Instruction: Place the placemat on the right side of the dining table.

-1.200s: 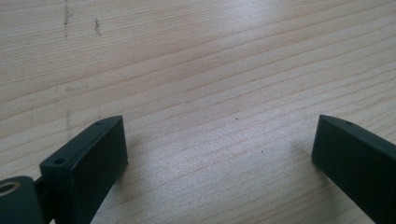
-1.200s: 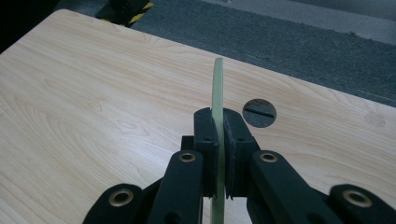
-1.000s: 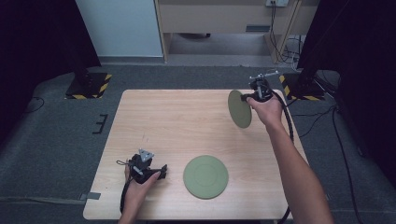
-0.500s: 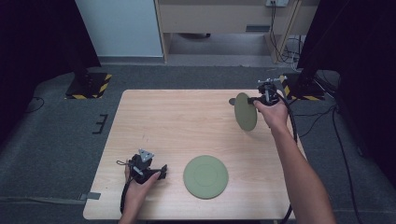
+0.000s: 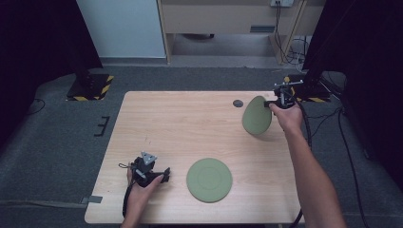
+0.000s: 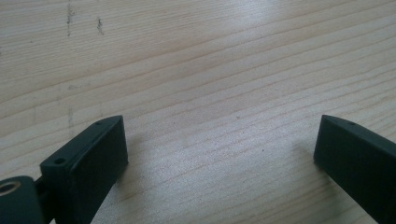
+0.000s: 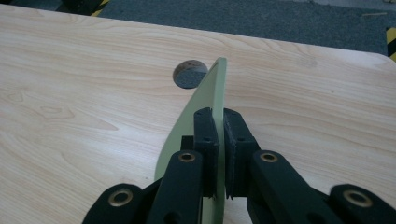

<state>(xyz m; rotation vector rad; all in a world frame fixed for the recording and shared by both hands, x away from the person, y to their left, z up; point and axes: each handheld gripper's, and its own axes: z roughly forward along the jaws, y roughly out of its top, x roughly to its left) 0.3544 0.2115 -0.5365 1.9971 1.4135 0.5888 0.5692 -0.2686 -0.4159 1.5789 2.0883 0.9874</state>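
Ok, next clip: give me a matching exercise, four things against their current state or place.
1. left tongs
2. right tongs
3. flat green plate
4. round hole in the table

A. lying flat near the front edge
B. shut on the tilted green plate, held on edge
C. open, resting on bare wood
D. near the far edge, beside the held plate

Pairs: 1-C, 2-B, 3-A, 4-D

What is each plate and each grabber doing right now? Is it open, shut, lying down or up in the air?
Held green plate: on edge, clamped above the table.
Second green plate: lying flat on the table.
Right gripper: shut on the held plate's rim.
Left gripper: open, nothing between its jaws, low over bare wood.
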